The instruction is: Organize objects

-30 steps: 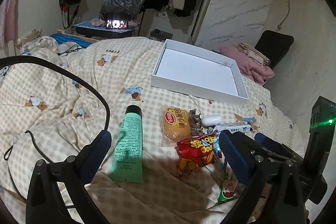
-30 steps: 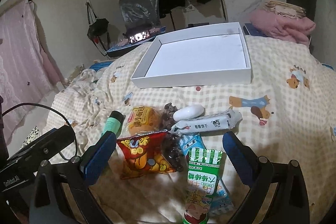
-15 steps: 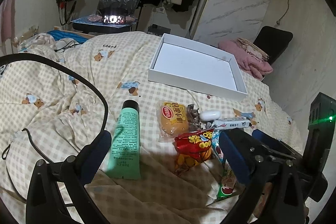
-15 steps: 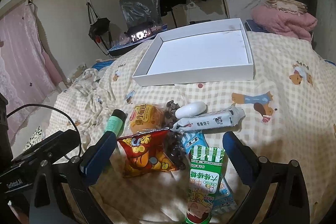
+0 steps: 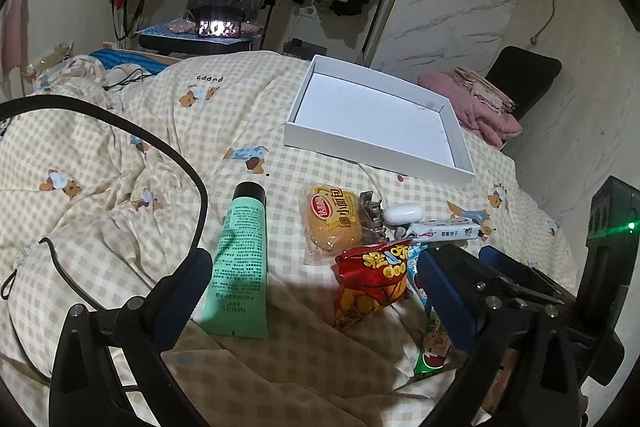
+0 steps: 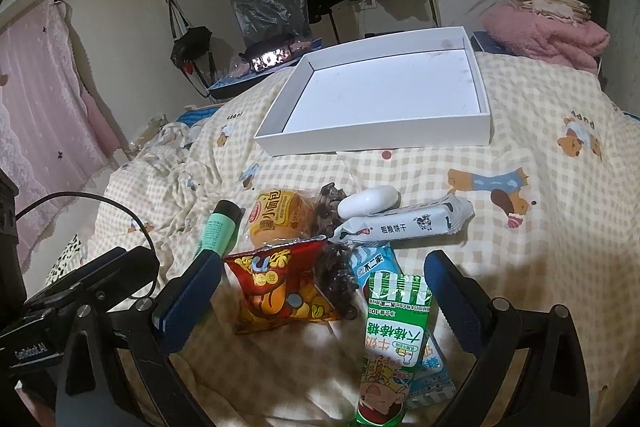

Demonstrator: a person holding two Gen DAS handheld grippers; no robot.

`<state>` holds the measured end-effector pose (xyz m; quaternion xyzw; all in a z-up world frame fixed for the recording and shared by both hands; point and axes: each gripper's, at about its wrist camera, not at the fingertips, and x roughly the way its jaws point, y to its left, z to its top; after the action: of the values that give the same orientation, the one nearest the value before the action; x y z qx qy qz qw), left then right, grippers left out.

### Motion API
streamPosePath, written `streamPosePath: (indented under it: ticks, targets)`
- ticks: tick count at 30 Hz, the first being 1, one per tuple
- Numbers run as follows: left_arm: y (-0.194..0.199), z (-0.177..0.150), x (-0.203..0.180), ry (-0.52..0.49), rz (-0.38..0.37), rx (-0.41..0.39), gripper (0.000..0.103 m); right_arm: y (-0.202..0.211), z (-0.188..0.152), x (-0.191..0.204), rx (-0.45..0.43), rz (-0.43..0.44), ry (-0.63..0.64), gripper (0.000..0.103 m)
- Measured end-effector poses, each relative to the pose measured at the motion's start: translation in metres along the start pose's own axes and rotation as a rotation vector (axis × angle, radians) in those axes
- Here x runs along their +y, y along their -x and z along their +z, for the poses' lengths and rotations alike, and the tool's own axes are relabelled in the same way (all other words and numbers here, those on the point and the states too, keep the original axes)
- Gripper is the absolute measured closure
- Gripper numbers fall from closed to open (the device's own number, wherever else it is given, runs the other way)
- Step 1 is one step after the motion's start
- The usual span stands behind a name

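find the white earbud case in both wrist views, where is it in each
Left wrist: the white earbud case lies right of centre, just right of the bun packet, above the biscuit bar.
Right wrist: the case lies at centre, right of the bun packet, touching the top edge of the biscuit bar.
Shared landmark: the white tray on the quilt beyond it.

My left gripper (image 5: pixel 314 291) hangs low with its blue-padded fingers (image 5: pixel 182 293) spread wide, gripping nothing. My right gripper (image 6: pixel 322 301) sits just beside it, likewise wide apart and empty, angled downward.
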<state>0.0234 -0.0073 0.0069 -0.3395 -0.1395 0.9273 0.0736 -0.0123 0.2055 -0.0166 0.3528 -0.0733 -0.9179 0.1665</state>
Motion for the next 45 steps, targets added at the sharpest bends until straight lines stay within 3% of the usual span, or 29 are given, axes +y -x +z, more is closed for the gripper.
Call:
streamPosePath:
  ticks: [7,10,18,27,37,38,40,42,45]
  targets:
    - [-0.001,-0.001,0.001,0.003,0.012,0.012,0.001,-0.002,-0.001,-0.001,0.003,0.003,-0.010,0.001]
    - [-0.004,-0.001,0.002,0.017,0.061,0.029,0.001,-0.002,-0.001,-0.003,0.008,-0.002,-0.020,0.001]
    - [-0.005,-0.002,0.004,0.027,0.064,0.035,0.001,-0.003,0.000,-0.006,0.013,-0.004,-0.030,0.001]
    - [-0.004,-0.007,0.011,0.087,0.192,0.055,0.001,0.005,0.003,-0.027,-0.017,-0.003,-0.128,0.001]
    - [-0.012,-0.006,0.018,0.118,0.172,0.106,0.001,0.003,0.004,-0.030,-0.010,-0.001,-0.149,0.001]
    - [-0.013,-0.006,0.019,0.121,0.175,0.115,0.002,0.002,0.004,-0.030,-0.008,-0.001,-0.149,0.001]
    - [-0.013,-0.002,0.024,0.139,0.177,0.112,0.019,0.001,0.003,-0.031,-0.002,0.001,-0.151,0.001]
    - [-0.010,0.004,0.030,0.148,0.182,0.093,0.028,0.000,0.003,-0.032,0.002,0.004,-0.154,0.001]
    - [0.001,0.017,0.039,0.140,0.177,0.033,0.032,0.001,0.002,-0.033,0.001,0.009,-0.158,0.001]
